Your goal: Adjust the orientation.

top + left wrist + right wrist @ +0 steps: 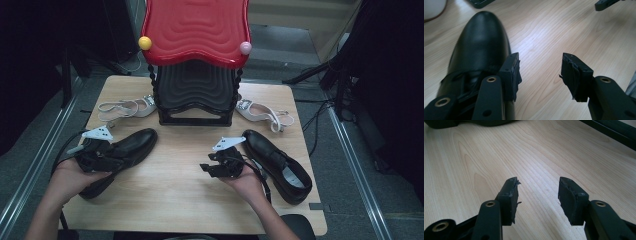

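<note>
Leather, black and glossy, with a rounded toe and a strap across the instep — the left black shoe (477, 47) lies on the pale wood worktop (170, 185) at about 8 o'clock in the high view, toe toward 2 o'clock. The left gripper (539, 72) stands open, nothing between its fingers (510, 72); the shoe lies just outside the finger at 9 o'clock. The right gripper (538, 195) is also open over bare wood — the right black shoe (277, 162) lies just beside it at 3 o'clock.
</note>
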Demonstrator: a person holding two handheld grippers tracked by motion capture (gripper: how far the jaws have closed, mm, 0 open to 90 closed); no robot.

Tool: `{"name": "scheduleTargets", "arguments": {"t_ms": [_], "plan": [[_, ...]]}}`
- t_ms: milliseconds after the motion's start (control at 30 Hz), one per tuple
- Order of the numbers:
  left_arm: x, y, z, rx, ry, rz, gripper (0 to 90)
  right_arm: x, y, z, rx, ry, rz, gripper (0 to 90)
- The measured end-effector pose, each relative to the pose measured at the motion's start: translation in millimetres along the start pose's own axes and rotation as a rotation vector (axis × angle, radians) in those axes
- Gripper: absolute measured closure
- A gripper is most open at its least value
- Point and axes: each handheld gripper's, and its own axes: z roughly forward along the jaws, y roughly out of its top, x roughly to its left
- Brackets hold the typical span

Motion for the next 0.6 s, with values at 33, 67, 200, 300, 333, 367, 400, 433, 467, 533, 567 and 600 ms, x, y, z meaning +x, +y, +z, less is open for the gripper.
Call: {"name": "scheduleTargets", "arguments": {"t_ms": [33, 67, 200, 300, 333, 367, 400, 433, 467, 533, 567, 600], "plan": [[1.6, -1.2, -1.8, 0.001, 0.003, -0.004, 49.5, -0.2, 0.0, 0.3, 0.001, 0.000, 0.000, 51.6], [2.9, -2.5, -3.4, 0.002, 0.006, -0.009, 49.5, -0.5, 0.1, 0.7, 0.002, -0.001, 0.000, 51.5], [7.2, -7.9, -9.1, 0.018, 0.021, -0.016, 50.3, -0.7, 0.3, 1.4, 0.005, -0.003, 0.000, 51.2], [10.2, -11.5, -15.3, 0.010, 0.017, -0.035, 51.2, -0.5, 0.2, 1.5, 0.005, -0.006, 0.000, 51.0], [10.6, -12.2, -16.7, 0.010, 0.019, -0.043, 51.1, -0.6, 0.3, 1.6, 0.006, -0.006, 0.002, 51.0], [11.4, -13.4, -19.7, 0.010, 0.017, -0.047, 51.1, -0.6, 0.3, 1.8, 0.006, -0.006, 0.002, 51.0], [11.8, -14.5, -21.8, 0.002, 0.020, -0.049, 51.2, -0.3, 0.5, 2.0, 0.007, -0.008, 0.005, 50.9], [11.8, -14.5, -21.8, 0.002, 0.020, -0.049, 51.2, -0.3, 0.5, 2.0, 0.007, -0.008, 0.005, 50.9], [12.1, -16.6, -26.1, -0.005, 0.020, -0.057, 51.2, 0.2, 0.7, 2.3, 0.008, -0.008, 0.004, 50.8], [12.4, -17.5, -28.4, -0.007, 0.021, -0.060, 51.2, 0.2, 1.0, 2.6, 0.006, -0.008, 0.001, 50.7], [12.3, -18.6, -30.6, -0.011, 0.027, -0.062, 51.2, 0.2, 1.0, 2.6, 0.006, -0.008, 0.001, 50.7], [12.5, -20.8, -34.7, -0.012, 0.033, -0.066, 51.1, -0.4, 1.4, 3.1, 0.003, -0.008, -0.003, 50.7]]}}
